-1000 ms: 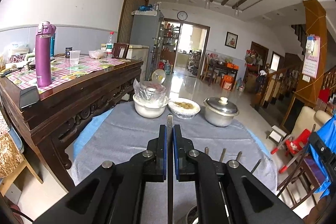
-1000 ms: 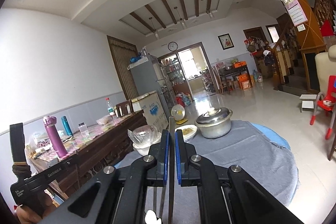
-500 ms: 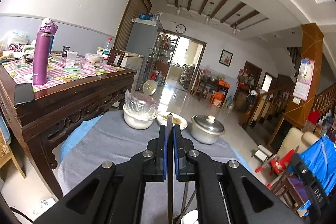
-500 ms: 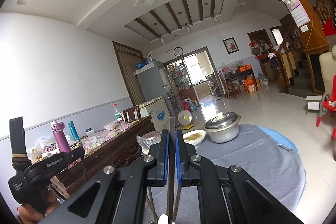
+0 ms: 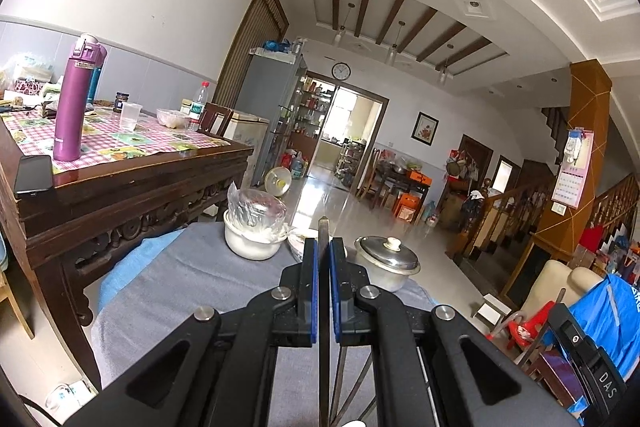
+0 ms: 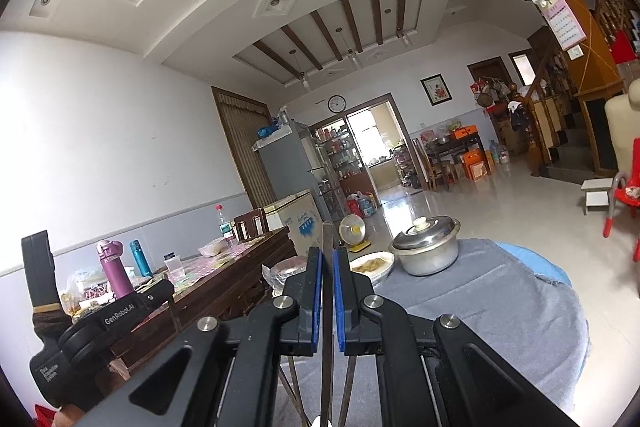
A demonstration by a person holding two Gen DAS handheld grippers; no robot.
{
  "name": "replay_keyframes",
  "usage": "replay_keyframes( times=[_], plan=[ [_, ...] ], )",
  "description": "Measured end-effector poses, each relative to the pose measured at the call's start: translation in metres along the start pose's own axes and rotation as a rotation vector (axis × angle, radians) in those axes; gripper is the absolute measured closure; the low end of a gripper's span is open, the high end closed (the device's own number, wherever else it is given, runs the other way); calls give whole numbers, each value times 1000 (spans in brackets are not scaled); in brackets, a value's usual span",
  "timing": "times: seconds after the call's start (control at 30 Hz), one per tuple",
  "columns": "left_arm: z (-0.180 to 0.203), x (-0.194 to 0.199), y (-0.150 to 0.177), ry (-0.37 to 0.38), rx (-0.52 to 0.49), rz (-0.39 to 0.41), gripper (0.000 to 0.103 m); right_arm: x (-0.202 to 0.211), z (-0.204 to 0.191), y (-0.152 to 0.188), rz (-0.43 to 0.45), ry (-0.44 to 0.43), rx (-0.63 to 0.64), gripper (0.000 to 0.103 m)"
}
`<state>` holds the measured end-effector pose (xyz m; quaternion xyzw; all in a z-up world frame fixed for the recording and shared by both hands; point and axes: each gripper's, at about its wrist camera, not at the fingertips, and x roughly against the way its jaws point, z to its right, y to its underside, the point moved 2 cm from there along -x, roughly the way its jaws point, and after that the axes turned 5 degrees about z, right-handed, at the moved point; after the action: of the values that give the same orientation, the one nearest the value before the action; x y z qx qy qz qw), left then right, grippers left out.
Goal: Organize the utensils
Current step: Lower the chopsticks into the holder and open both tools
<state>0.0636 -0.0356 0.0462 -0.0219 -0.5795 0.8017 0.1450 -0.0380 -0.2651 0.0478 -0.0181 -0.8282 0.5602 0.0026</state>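
My left gripper (image 5: 323, 247) is shut on a thin metal utensil handle (image 5: 323, 231) that stands upright between the blue pads and sticks out past the tips. My right gripper (image 6: 327, 257) is shut on a similar thin utensil handle (image 6: 327, 235), also upright. Both are held above a round table under a grey cloth (image 5: 192, 279). More thin utensil stems (image 5: 340, 379) show below the left gripper, and others (image 6: 296, 383) below the right one; what they stand in is hidden. The left gripper's body (image 6: 100, 319) shows at the left of the right wrist view.
On the cloth's far side stand a white bowl covered in plastic (image 5: 252, 227), a plate of food (image 6: 372, 263) and a lidded steel pot (image 5: 386, 261). A dark wooden sideboard (image 5: 120, 195) with a purple bottle (image 5: 74, 99) is at the left. Chairs (image 5: 536, 327) are at the right.
Both grippers have risen and tilted upward with their utensils; the table and dishes sit lower in both views and more ceiling shows. Both stay shut.
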Motion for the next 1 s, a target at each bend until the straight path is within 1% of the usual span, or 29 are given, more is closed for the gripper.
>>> replay_keyframes(
  times=[0.2,0.37,0.5,0.63,0.83,1.0],
  plan=[
    [4,-2,-1,2,-6,23,98,-2,-2,0,16,9,-4,97],
    [7,-14,1,-5,-9,51,98,-3,-4,1,41,22,9,97],
    [9,-21,10,-19,-16,68,98,-6,-6,3,35,24,12,97],
    [12,-26,17,-46,-45,83,98,-10,-8,8,24,28,24,97],
    [4,-36,28,-82,-37,58,98,-16,-16,19,14,41,64,97],
    [1,-42,36,-110,-42,37,98,-19,-24,32,-16,35,105,97]
  ],
)
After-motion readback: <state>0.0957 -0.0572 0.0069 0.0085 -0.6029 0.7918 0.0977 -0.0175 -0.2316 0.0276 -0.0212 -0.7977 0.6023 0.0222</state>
